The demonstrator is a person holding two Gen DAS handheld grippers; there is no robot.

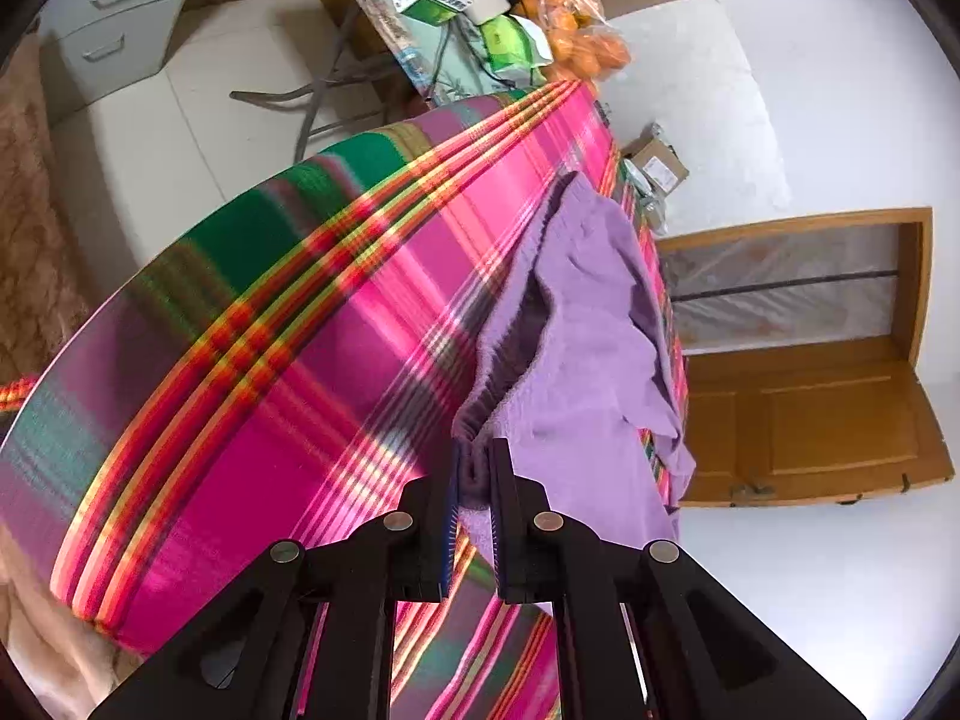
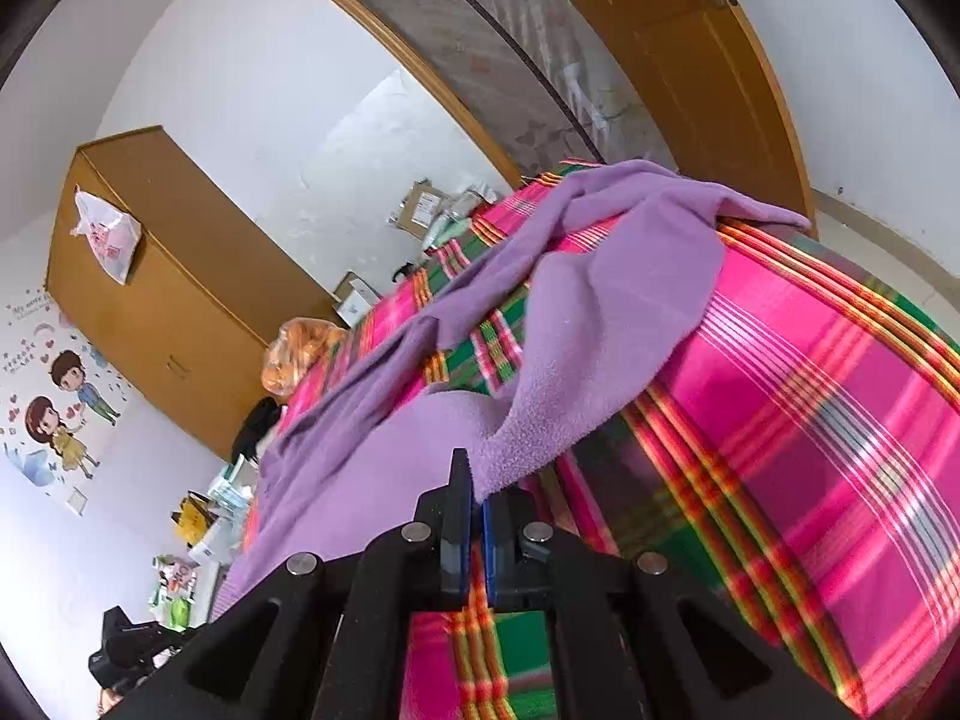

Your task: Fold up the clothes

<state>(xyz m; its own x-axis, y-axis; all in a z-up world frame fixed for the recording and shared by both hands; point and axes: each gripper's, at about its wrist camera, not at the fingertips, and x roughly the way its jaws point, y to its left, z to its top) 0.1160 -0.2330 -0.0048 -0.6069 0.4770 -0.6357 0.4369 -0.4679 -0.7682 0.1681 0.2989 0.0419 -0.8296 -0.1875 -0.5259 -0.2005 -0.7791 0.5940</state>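
Note:
A lilac fleece garment (image 1: 588, 324) lies over a bed spread with a pink, green and orange plaid blanket (image 1: 288, 348). In the left wrist view my left gripper (image 1: 478, 468) is shut on a bunched edge of the garment, which is lifted a little off the blanket. In the right wrist view the same garment (image 2: 606, 300) stretches across the blanket (image 2: 810, 420), and my right gripper (image 2: 477, 495) is shut on another edge of it, the cloth rising from between the narrow jaws.
A table with boxes and a bag of oranges (image 1: 576, 30) stands beyond the bed. A wooden door (image 1: 828, 408) and cardboard boxes (image 1: 657, 165) are by the wall. A wooden cabinet (image 2: 156, 300) and floor clutter (image 2: 198, 534) lie at the left of the right wrist view.

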